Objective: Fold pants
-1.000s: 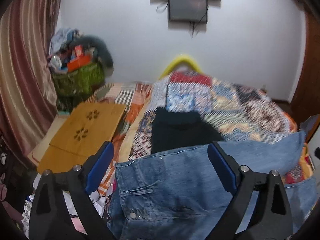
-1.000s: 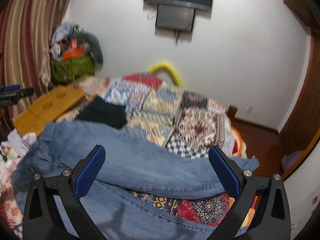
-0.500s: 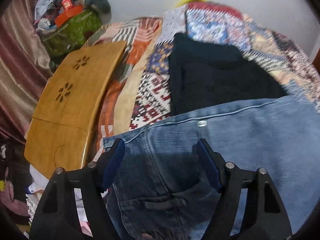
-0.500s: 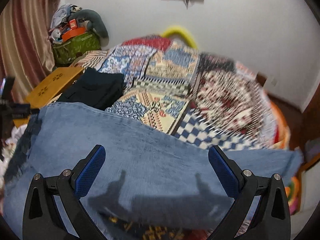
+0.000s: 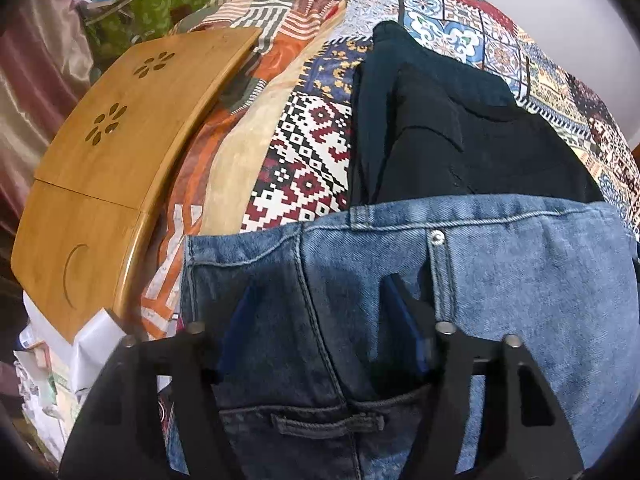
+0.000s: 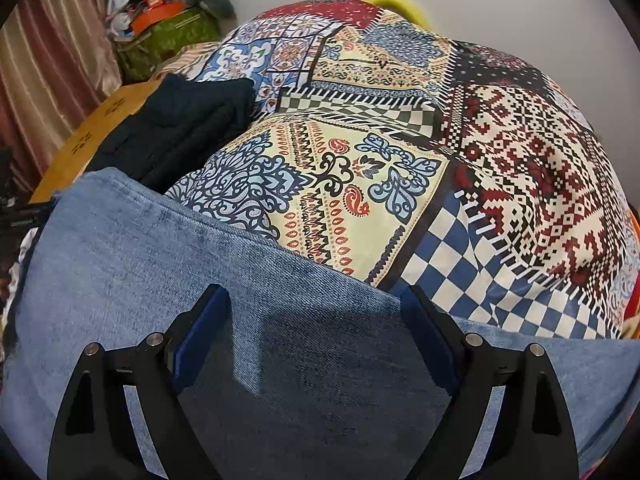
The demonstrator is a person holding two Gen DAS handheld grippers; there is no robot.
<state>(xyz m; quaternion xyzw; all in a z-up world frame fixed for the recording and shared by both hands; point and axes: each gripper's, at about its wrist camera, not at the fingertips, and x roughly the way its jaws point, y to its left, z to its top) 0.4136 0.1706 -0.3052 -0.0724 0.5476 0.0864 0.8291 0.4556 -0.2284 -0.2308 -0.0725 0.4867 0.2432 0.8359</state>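
Blue jeans [image 5: 500, 272] lie spread across the patchwork bedspread [image 5: 312, 160], waistband edge and rivet showing in the left wrist view. My left gripper [image 5: 318, 304] points down at the waist area beside a side seam. Its jaws are closing with denim between the blue pads [image 5: 404, 312], and no clear pinch shows. In the right wrist view the jeans [image 6: 140, 260] show as a plain leg panel. My right gripper [image 6: 312, 312] hovers close over it, jaws closing and still wide, with flat denim beneath and between them.
A folded black garment [image 5: 460, 128] lies just beyond the jeans and also shows as the black garment [image 6: 180, 128]. A wooden lap tray [image 5: 120, 140] sits at the bed's left edge. A green bag [image 5: 152, 4] piled with items and a curtain [image 5: 36, 60] stand at far left.
Both grippers have dropped and tilted down onto the jeans; the wall and screen have left the views. Both pairs of jaws have narrowed, the left more than the right.
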